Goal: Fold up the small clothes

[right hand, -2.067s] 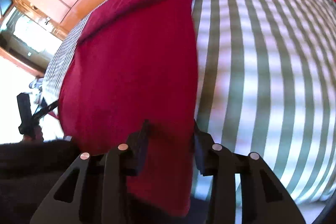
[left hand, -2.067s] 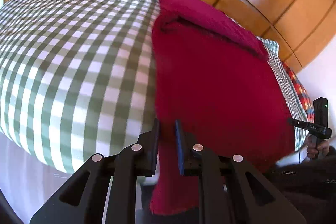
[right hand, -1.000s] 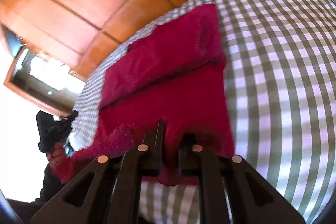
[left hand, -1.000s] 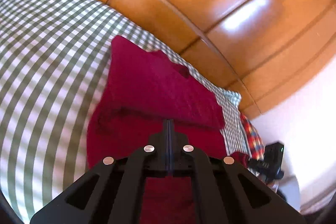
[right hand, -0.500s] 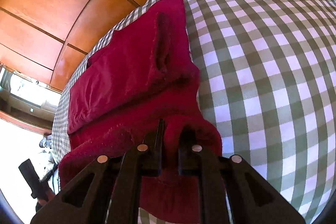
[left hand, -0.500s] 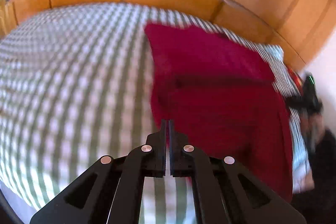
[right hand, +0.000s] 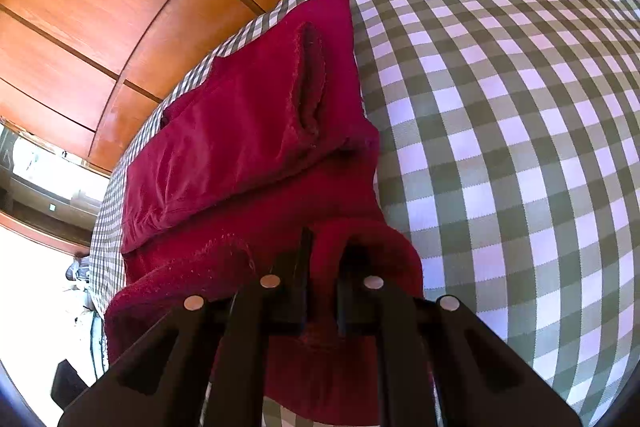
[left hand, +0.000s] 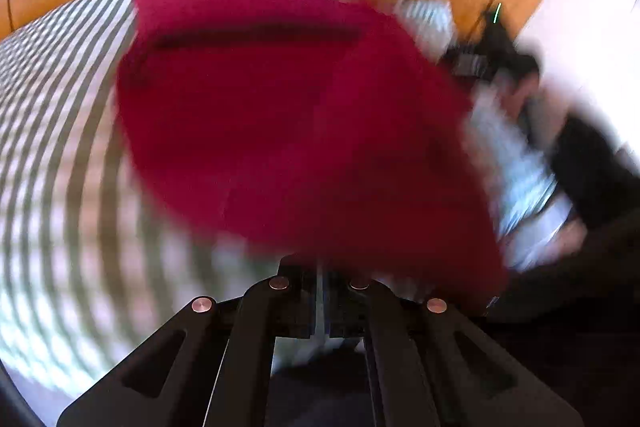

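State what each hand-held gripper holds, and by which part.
The right hand-held gripper is shut on the red garment, pinching a bunched fold at its near edge. The left hand-held gripper is shut; the blurred view shows nothing between its fingers.

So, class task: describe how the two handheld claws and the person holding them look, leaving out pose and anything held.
Both the left claw and the right claw are matte black, with flat angular linkage arms, triangular cut-outs and round silver pins at the joints. The fingers are flat black plates. No cables show. In the blurred left wrist view, a dark sleeve appears; a small green light glows on the other device.
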{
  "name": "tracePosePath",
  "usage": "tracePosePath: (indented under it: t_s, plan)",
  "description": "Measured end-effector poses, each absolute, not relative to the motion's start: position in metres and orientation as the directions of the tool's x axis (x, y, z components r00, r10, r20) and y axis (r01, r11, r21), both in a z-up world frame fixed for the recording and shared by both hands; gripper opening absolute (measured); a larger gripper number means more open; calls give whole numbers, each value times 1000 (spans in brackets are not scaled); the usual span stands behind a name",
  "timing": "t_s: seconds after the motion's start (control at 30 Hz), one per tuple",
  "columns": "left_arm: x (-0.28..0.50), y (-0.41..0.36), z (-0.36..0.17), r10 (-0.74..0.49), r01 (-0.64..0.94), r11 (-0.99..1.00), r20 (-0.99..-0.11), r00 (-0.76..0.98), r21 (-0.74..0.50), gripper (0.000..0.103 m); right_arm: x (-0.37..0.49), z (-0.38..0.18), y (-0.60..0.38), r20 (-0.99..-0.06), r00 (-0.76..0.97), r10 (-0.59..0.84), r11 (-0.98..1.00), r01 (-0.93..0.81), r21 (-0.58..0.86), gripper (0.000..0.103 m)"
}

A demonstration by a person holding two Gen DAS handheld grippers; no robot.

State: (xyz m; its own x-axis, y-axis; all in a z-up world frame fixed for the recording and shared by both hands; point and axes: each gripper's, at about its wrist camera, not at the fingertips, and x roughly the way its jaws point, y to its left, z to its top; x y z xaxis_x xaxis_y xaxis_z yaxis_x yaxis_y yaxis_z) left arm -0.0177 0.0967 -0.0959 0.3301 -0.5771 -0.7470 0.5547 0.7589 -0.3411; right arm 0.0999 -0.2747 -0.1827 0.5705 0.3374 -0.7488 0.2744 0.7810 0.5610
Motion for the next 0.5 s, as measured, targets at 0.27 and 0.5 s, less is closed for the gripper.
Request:
tracePosePath:
  t_s: [0.27, 0.5]
  plan:
    - [115, 114, -64, -463, 245, 886, -718, 520, -394, 0, 109, -179, -276, -745, 564, 354, 769, 277, 576, 16]
    - [125, 172, -55, -466, 155, 866, -656, 594, -476, 27, 104, -158, -282, -637, 623, 455, 720, 164, 674, 66]
